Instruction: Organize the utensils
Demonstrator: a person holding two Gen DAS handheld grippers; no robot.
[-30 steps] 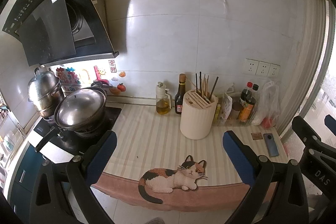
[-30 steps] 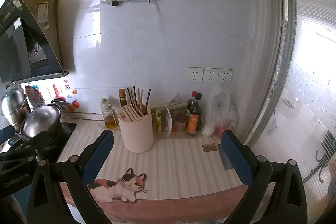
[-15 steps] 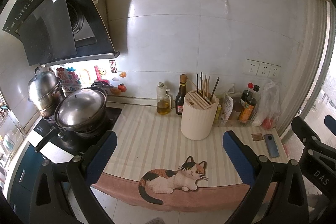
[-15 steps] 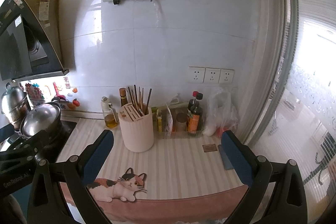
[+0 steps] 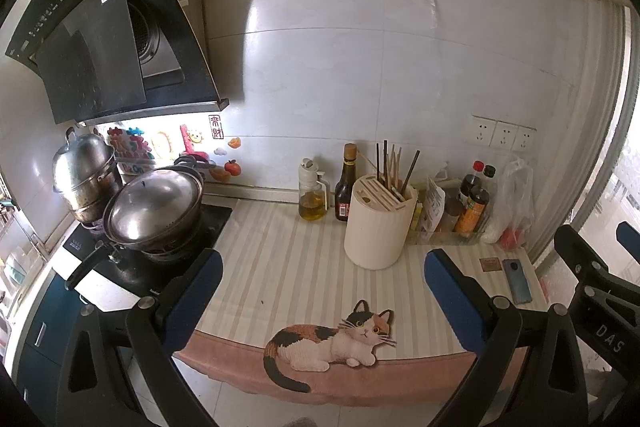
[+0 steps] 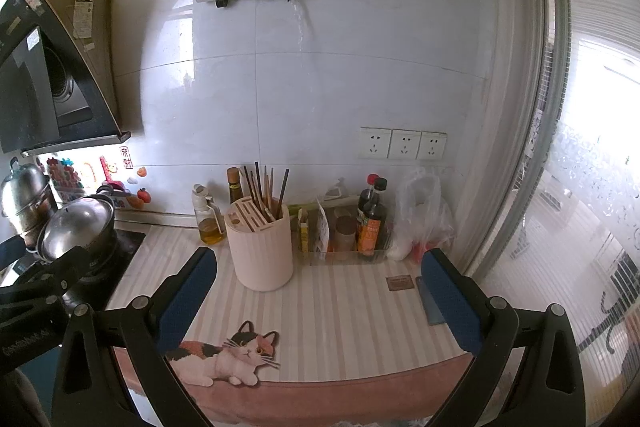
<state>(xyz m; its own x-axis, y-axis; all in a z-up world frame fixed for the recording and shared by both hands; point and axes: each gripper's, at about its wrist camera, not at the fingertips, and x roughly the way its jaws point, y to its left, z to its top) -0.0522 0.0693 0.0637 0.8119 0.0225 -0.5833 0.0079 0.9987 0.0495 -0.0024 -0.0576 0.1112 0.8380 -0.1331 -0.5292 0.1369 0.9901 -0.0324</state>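
Cream ribbed utensil holder (image 5: 378, 225) stands upright on the striped counter mat (image 5: 280, 259), chopsticks (image 5: 394, 163) upright in its rear slots; judged light, stiff, slick, best pinched near the exposed tops. Left gripper (image 5: 320, 291) and right gripper (image 6: 316, 291) both hang short of the counter edge, jaws spread wide, nothing held. Oil bottle (image 5: 312, 197) and dark sauce bottle (image 5: 346, 189) sit just behind-left of holder, condiment tray (image 6: 344, 239) just beside its right: crowding risk

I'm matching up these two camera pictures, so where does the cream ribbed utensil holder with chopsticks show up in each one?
Left wrist: cream ribbed utensil holder right of centre, beside the dark sauce bottle.
Right wrist: holder left of centre.
Shared landmark: cat picture on the counter's front edge.
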